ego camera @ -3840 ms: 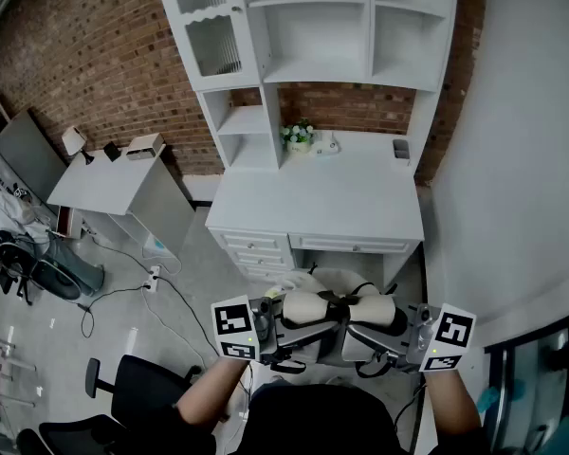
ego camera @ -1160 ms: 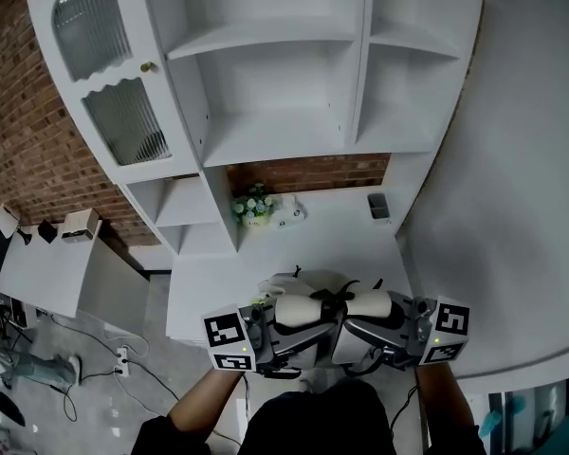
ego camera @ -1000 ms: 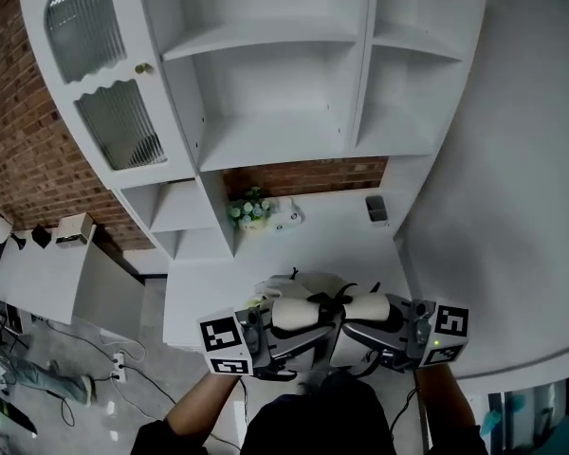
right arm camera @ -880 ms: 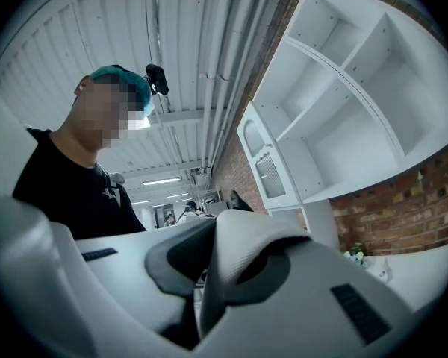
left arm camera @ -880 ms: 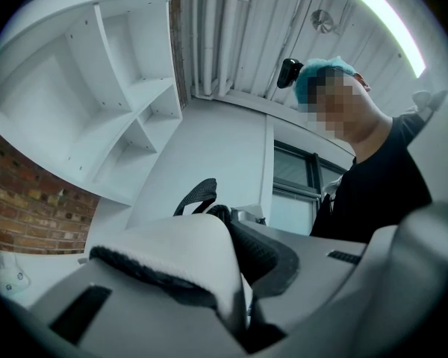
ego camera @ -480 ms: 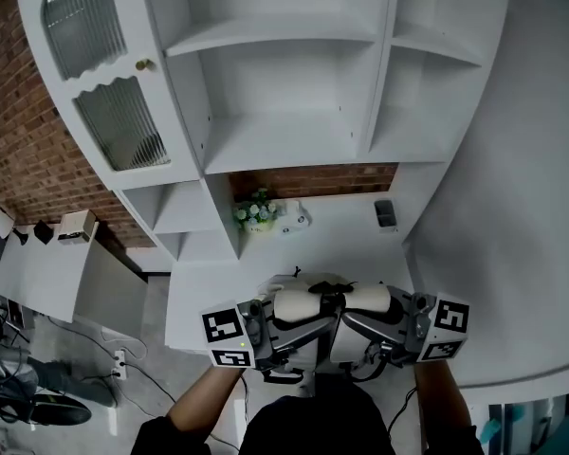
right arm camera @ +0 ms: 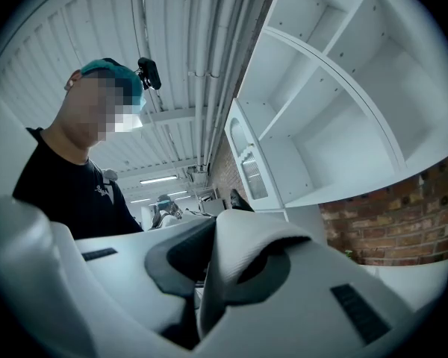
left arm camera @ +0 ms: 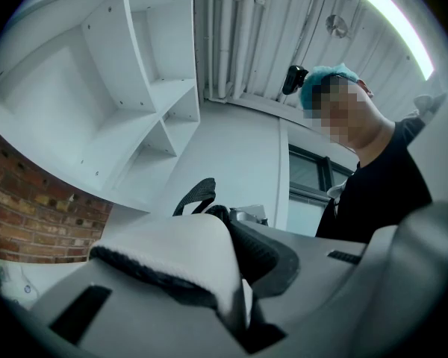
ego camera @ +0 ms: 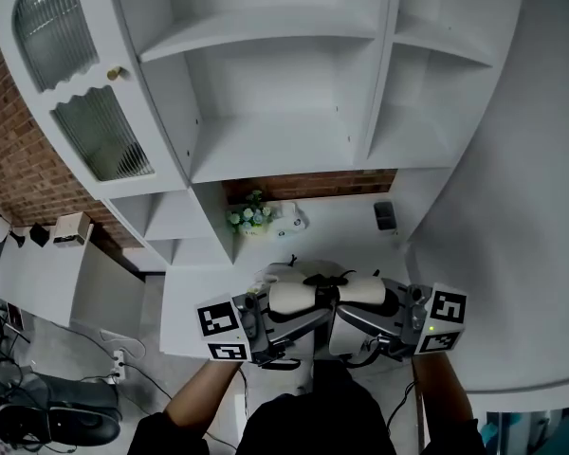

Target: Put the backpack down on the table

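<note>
Though the tongs cover most of the backpack [ego camera: 292,296], I can see its white padded straps: the left tongs [ego camera: 302,313] pinch one and the right tongs [ego camera: 344,313] pinch the other. Both angle toward each other, side by side, over the bench's [ego camera: 360,240] near edge. Whether the backpack touches it is hidden.

**Both grippers clamped, side by side in front of the body**

The left gripper [ego camera: 299,318] and right gripper [ego camera: 353,318] are at the same height and close together, with the jaws angled in toward each other. The left jaws pinch the left strap [ego camera: 289,297], and the right jaws pinch the right strap [ego camera: 365,293]. The left forearm [ego camera: 201,398] and right forearm [ego camera: 442,401] reach forward, bare.
</note>
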